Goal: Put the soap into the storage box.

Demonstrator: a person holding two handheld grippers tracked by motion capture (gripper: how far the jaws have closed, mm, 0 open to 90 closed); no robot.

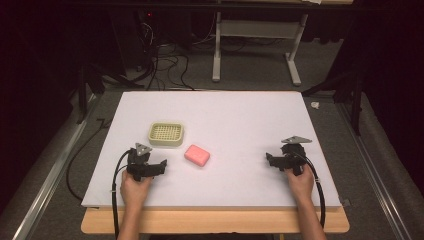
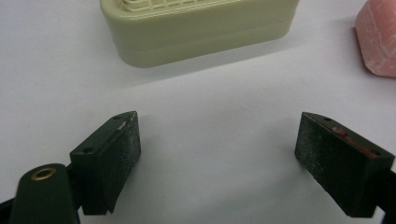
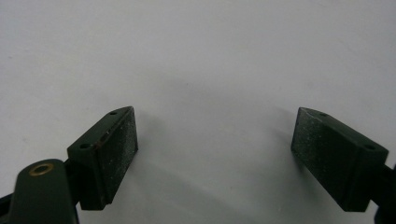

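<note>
Two grippers are resting low over the white tabletop (image 1: 240,115), each with its jaws spread wide and holding nothing. The left gripper (image 1: 148,167) is sitting just in front of the cream soap dish (image 1: 166,134), with the pink soap bar (image 1: 197,155) lying flat on the tabletop just to its right, near the dish but apart from it. In the left gripper view the dish (image 2: 201,30) is lying straight ahead and the bar (image 2: 379,39) is showing at the upper right edge. The right gripper (image 1: 276,161) is waiting well apart from both, over bare surface.

Judged step: the person is preparing to pick up the bar. Recommended practice: the left gripper is turning toward the bar, centring it between the pads, closing across its narrower sides, gripping firmly since soap may slip, then lifting clear before moving over the dish.
</note>
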